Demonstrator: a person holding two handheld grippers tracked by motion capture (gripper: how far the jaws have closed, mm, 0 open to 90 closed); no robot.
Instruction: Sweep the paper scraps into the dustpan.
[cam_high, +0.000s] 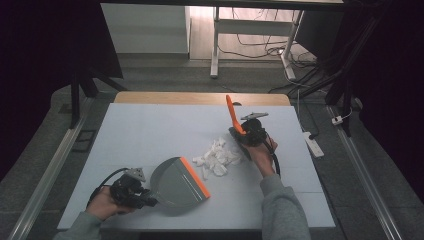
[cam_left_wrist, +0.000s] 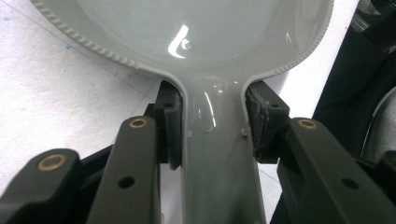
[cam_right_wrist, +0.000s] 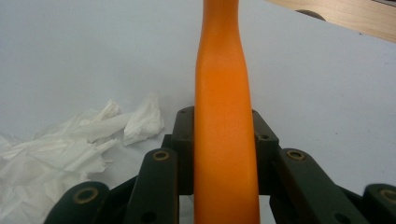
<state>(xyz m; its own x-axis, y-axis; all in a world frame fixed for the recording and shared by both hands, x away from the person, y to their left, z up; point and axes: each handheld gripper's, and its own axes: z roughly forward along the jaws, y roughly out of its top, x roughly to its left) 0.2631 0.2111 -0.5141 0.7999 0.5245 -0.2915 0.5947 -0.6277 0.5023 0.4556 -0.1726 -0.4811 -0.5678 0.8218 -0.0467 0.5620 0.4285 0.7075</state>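
L gripper sits at approx 7 o'clock on the tabletop, its fingers clamped tight on the grey handle of the dustpan. Left gripper view shows both pads pressed against the handle's sides, no gap. Pan lies flat w/ its orange lip at the 2 o'clock side, pointing toward the mess. Pan looks empty so far, nothing inside that I can see.

Center: paper scraps, a loose white pile of crumpled tissue bits, just beyond the pan's lip but not touching it.

R gripper at approx 3 o'clock of the pile, fingers closed around the orange brush handle, which sticks up toward 12 o'clock. Bristle end is hidden behind my hand, can't tell if it touches the tabletop.

Progress, as I judge it: both tools are gripped and the pan is aimed, so setup is done. Sweeping not done yet; whole pile needs pushing toward 7 o'clock into the pan, then lifting the pan away.
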